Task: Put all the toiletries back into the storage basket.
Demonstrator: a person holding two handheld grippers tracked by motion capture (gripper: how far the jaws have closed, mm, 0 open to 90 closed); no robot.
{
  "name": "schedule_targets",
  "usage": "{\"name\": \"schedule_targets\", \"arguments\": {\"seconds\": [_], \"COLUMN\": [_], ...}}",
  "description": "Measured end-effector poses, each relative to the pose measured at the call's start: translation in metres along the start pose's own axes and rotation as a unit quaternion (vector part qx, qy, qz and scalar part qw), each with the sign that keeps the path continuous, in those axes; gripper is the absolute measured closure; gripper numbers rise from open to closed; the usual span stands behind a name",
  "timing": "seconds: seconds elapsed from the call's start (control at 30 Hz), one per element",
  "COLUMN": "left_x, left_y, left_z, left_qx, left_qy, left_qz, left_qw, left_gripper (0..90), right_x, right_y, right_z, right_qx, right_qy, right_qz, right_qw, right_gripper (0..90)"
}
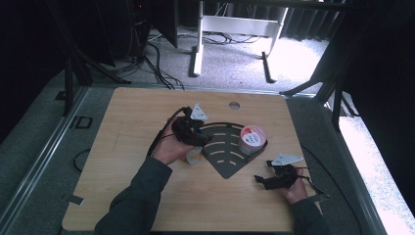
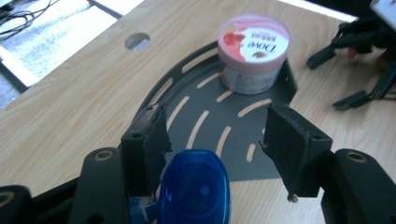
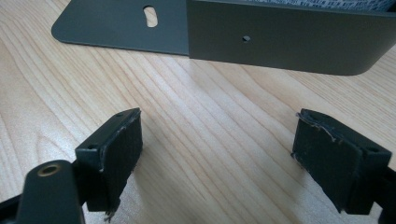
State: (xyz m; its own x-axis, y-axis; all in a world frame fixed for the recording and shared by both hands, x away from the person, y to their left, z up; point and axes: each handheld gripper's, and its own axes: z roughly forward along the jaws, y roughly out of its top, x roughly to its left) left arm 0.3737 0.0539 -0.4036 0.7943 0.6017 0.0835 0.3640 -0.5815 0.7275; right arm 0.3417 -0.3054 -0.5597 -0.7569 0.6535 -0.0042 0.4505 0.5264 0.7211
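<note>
The left tongs (image 2: 215,140) stand open around a blue-capped bottle (image 2: 194,191) at the slotted grey tray's (image 2: 196,100) edge, on the counter (image 1: 127,142). The right tongs (image 3: 217,158) gape empty beside the tray.

My left claw (image 1: 195,139) sits over the left edge of the dark fan-shaped tray (image 1: 226,164) in the middle of the wooden desk (image 1: 127,122). A small bottle (image 1: 194,155) stands just under it, by my hand. A pink-lidded tub (image 1: 252,139) stands at the tray's right corner. My right claw (image 1: 264,180) rests low on the desk, near the tray's lower right edge, pointing left.
</note>
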Motion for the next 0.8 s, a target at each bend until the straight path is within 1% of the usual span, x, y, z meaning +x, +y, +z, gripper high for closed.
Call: {"name": "schedule_targets", "arguments": {"seconds": [0.13, 0.37, 0.53, 0.7, 0.77, 0.8], "left_x": [0.0015, 0.0031, 0.0026, 0.0028, 0.0031, 0.0031], "left_y": [-0.0024, -0.0077, -0.0086, -0.0093, -0.0103, -0.0103], "left_z": [0.0022, 0.0037, 0.0036, 0.0038, 0.0053, 0.0053], "left_qx": [0.012, 0.018, 0.022, 0.026, 0.035, 0.035], "left_qy": [0.002, 0.003, 0.003, 0.001, -0.005, -0.005], "left_qz": [0.002, -0.001, 0.0, 0.0, 0.002, 0.002], "left_qw": [0.9999, 0.9998, 0.9997, 0.9997, 0.9994, 0.9994], "left_gripper": [41.4, 45.0, 45.8, 48.4, 51.8, 54.0], "right_x": [0.0, 0.0001, 0.0001, 0.0002, 0.0002, 0.0002], "right_y": [0.0, 0.0, 0.0, 0.0, 0.0, 0.0], "right_z": [0.0, 0.0001, 0.0001, 0.0001, 0.0001, 0.0001], "right_qx": [0.0, 0.0, 0.0, 0.0, 0.0, 0.0], "right_qy": [0.0, 0.001, 0.001, 0.002, 0.002, 0.002], "right_qz": [0.0, -0.001, -0.001, -0.002, -0.002, -0.002], "right_qw": [1.0, 1.0, 1.0, 1.0, 1.0, 1.0], "right_gripper": [15.6, 15.5, 15.5, 15.5, 15.5, 15.5]}}
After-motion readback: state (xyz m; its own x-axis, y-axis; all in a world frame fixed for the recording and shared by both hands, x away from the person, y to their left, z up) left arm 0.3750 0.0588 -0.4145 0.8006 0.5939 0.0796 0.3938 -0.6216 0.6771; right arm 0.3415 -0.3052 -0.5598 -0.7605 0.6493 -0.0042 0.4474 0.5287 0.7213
